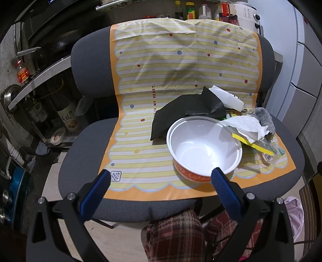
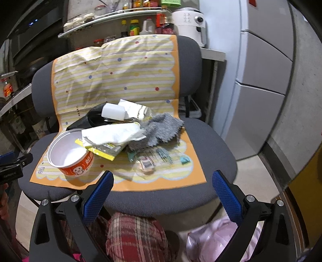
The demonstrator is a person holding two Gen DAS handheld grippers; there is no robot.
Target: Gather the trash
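Observation:
A heap of trash lies on a striped yellow mat [image 1: 140,157] [image 2: 128,80] spread over a grey office chair [image 1: 84,161] [image 2: 211,145]. An empty orange noodle bowl [image 1: 203,149] [image 2: 69,154] stands at the front. Behind it lie a black bag [image 1: 189,108] [image 2: 96,118], crumpled white paper [image 1: 245,126] [image 2: 112,135], a yellow wrapper [image 1: 253,144] [image 2: 100,153], a grey cloth [image 1: 265,119] [image 2: 159,129], a white bottle [image 2: 112,111] and clear wrappers [image 2: 153,161]. My left gripper [image 1: 161,177] is open just before the bowl. My right gripper [image 2: 163,179] hangs open over the chair's front edge.
A pink plastic bag [image 2: 211,237] [image 1: 295,213] sits on the floor beside plaid-trousered legs [image 2: 136,237]. A fridge [image 2: 267,66] stands right of the chair. Bottles [image 1: 191,11] and a white appliance [image 2: 191,22] fill the counter behind; a stove and shelves [image 1: 40,66] stand left.

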